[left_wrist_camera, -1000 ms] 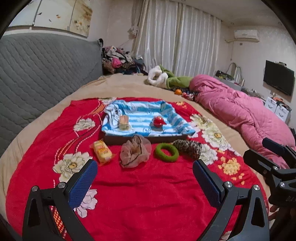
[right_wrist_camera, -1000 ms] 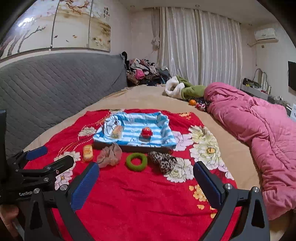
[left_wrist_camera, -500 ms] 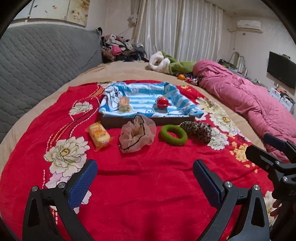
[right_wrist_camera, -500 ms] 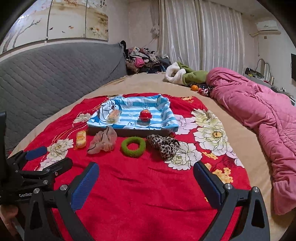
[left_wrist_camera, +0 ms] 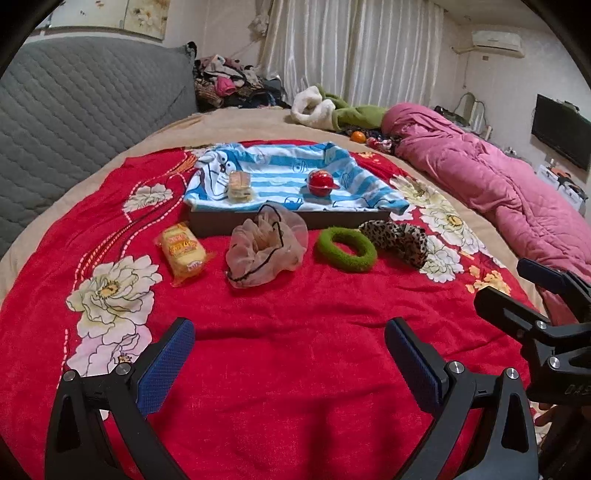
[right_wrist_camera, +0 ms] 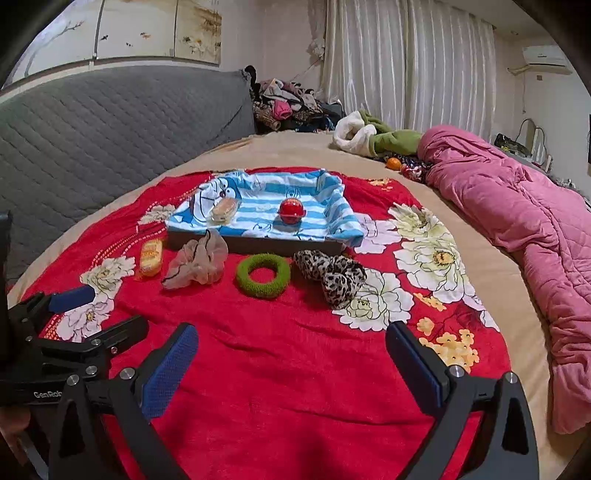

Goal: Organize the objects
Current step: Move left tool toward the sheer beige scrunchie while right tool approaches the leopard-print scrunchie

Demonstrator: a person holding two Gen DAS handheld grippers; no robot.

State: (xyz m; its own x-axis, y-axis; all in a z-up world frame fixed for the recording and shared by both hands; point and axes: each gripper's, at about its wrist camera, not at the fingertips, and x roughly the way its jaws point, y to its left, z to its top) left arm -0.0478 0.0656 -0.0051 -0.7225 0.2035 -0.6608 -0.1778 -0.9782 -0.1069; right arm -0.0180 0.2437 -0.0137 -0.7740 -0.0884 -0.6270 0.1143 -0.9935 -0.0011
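Fingers of your left gripper (left_wrist_camera: 289, 360) and right gripper (right_wrist_camera: 291, 363) spread wide, holding nothing, above red blanket (left_wrist_camera: 295, 369). Green ring (left_wrist_camera: 345, 249) lies just beside leopard scrunchie (left_wrist_camera: 395, 236), before tray (left_wrist_camera: 288, 218).

A wide bed (right_wrist_camera: 480, 258) fills the room, backed by a grey quilted headboard (right_wrist_camera: 110, 129) under a painted wall panel (right_wrist_camera: 147, 33). Pale curtains (right_wrist_camera: 406, 66) hang behind a heap of clothes (right_wrist_camera: 288, 103). A pink quilt (right_wrist_camera: 535, 221) lies at the right. An air conditioner (left_wrist_camera: 496, 42) and a television (left_wrist_camera: 561, 131) are on the far wall.
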